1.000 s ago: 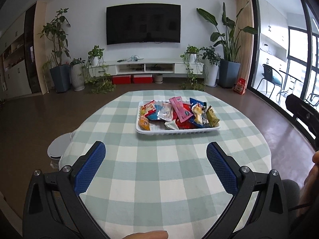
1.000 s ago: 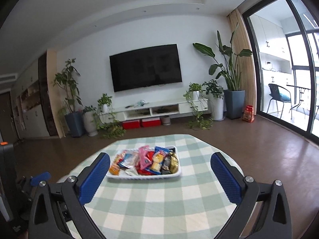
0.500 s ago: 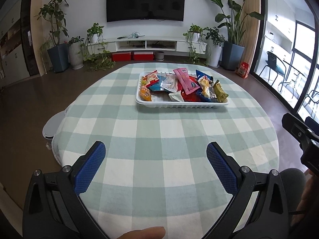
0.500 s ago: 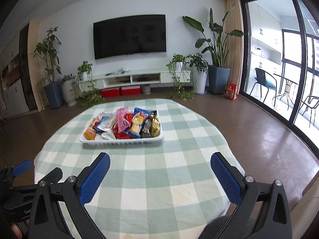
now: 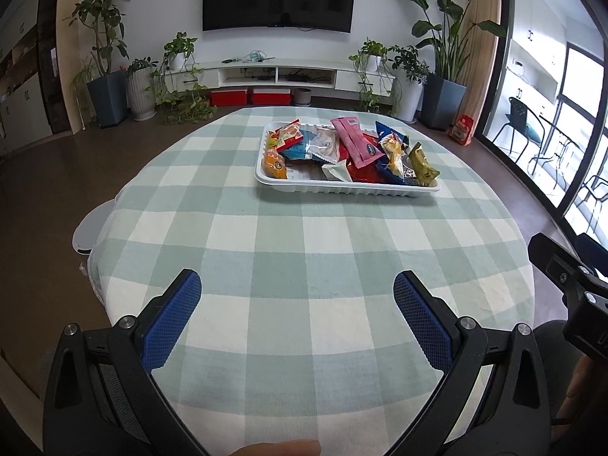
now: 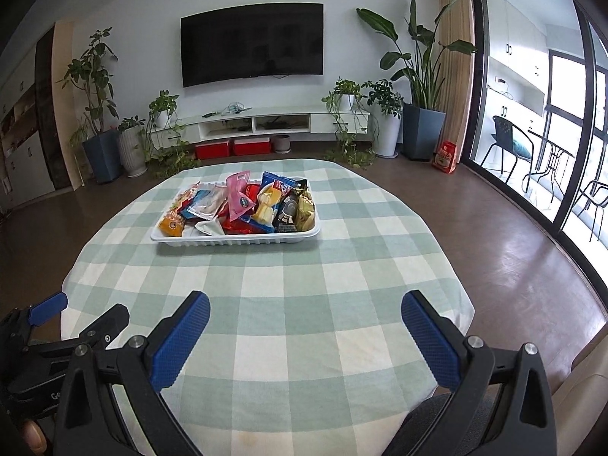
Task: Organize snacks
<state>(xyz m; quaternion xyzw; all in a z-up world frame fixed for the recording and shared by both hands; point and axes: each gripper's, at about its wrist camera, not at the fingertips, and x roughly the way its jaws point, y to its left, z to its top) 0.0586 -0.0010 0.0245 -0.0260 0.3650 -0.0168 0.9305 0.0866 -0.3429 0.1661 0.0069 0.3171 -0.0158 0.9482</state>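
Both grippers are seen with their blue-padded jaws spread wide and nothing held between them: the left gripper [image 5: 296,285] at the bottom of its own view, the right gripper [image 6: 306,306] likewise at the bottom of its view. Both hover above the near part of the table [image 5: 266,250], well apart from the tray [image 5: 342,189].

The snacks [image 5: 353,148] are heaped in that white tray, which sits in the upper middle of the left view and just left of centre in the right view. A pink packet [image 6: 237,199] stands tilted on top of the pile, with an orange packet [image 6: 171,225] at the left end and a gold packet [image 6: 306,211] at the right.

Trouble is most likely to come from the pile itself. The wrappers look glossy and crinkled (probably slippery film), and they overlap, so a neighbouring packet could be dragged out or tipped over the low rim when one is pinched. A thin flat pack might slide out of the pads if only its sealed edge is caught. The tray appears to be light, ribbed plastic and could be shoved along the cloth by a low approach. The checked tablecloth [image 6: 288,277] is soft woven fabric draped over a rounded top, and it could be bunched if snagged by a jaw.
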